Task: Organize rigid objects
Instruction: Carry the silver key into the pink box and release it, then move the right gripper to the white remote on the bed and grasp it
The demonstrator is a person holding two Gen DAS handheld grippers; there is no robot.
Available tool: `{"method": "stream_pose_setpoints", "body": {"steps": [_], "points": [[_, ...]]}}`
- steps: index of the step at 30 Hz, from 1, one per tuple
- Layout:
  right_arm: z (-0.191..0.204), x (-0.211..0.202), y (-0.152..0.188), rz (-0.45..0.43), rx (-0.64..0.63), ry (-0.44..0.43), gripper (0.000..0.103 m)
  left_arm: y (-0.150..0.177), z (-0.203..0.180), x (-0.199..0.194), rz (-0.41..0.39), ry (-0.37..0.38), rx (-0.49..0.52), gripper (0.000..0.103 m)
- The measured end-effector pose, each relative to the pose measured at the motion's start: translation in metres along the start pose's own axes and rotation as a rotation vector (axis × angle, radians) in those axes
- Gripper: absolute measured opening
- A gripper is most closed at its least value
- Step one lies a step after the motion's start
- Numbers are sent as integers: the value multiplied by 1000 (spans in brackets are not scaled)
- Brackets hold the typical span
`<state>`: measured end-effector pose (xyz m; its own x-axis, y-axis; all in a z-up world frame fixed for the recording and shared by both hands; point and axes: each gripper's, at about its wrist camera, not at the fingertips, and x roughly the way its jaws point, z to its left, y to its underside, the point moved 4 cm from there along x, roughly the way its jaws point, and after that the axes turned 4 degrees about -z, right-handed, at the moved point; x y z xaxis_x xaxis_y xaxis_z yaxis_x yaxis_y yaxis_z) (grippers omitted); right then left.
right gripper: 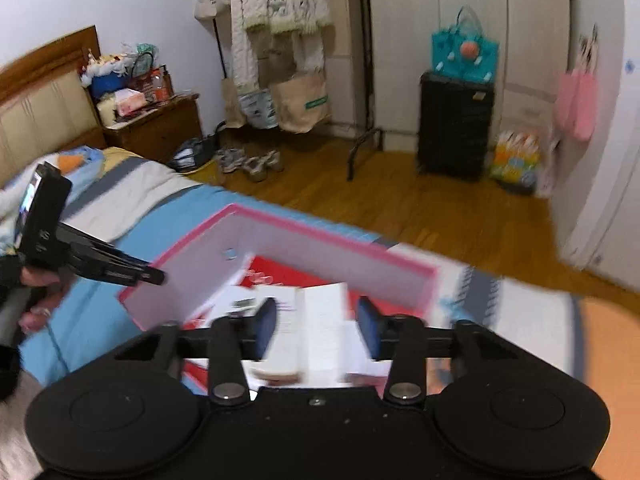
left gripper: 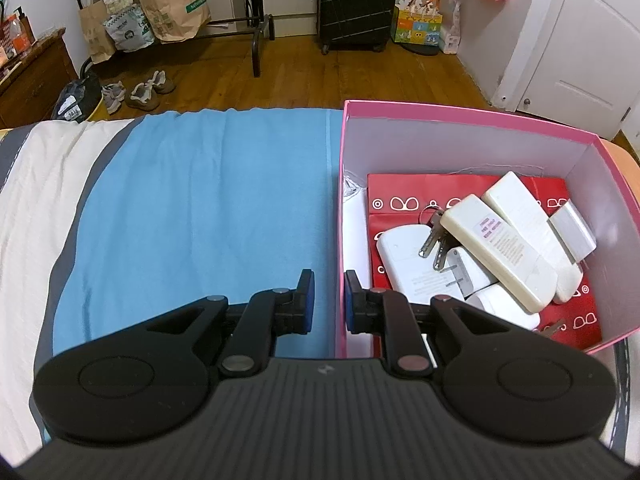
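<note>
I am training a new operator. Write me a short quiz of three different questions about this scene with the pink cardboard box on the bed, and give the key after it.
1. True or false: the bunch of metal keys lies on the blue bed cloth, outside the pink cardboard box.
2. What covers the floor of the box under the white plastic devices?
A. a red patterned paper bag
B. a green towel
C. a newspaper
3. Which gripper has a wall of the box between its two fingers?

Key
1. False: the keys lie inside the box, on the white devices.
2. A
3. The left gripper. The right gripper stands open above the box.
</note>
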<state>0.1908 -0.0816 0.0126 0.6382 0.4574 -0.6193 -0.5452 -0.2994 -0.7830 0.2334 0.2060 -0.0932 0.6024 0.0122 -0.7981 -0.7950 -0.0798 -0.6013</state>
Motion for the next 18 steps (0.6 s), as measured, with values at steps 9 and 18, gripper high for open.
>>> {"method": "stream_pose_setpoints", "body": {"steps": [9, 18], "points": [[-98, -29, 36, 81, -27, 190, 70, -1, -6, 0, -3, -30, 28, 16], [-152, 3, 124, 183, -197, 217, 72, -2, -8, 3, 7, -51, 28, 16]]}}
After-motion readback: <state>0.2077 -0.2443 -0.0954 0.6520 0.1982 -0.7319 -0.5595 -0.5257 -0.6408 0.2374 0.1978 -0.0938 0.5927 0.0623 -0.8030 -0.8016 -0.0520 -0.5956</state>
